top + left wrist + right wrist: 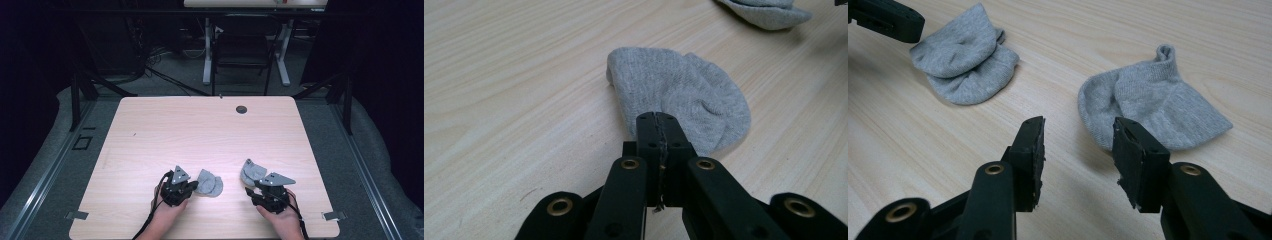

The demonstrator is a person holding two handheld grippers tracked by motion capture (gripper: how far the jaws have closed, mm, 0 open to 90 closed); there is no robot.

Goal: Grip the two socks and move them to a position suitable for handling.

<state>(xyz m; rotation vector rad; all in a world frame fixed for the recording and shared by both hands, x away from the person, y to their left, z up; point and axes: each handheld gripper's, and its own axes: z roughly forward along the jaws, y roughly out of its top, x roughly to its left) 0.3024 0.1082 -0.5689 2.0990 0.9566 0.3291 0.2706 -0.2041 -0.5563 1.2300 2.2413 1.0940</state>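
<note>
1. Near the table's (150, 130) front edge, the left gripper (657, 120) is pinched tight on the hem of the left sock (684, 95).
2. That thin bite could slip if pulled sideways.
3. The right gripper (1078, 145) stands wide, holding nothing, just short of the right sock (1153, 107); closing there would likely miss the fabric.

hidden: near edge of left sock (684, 95) behind shut jaws | cut off: other sock (769, 12) by top edge
</note>
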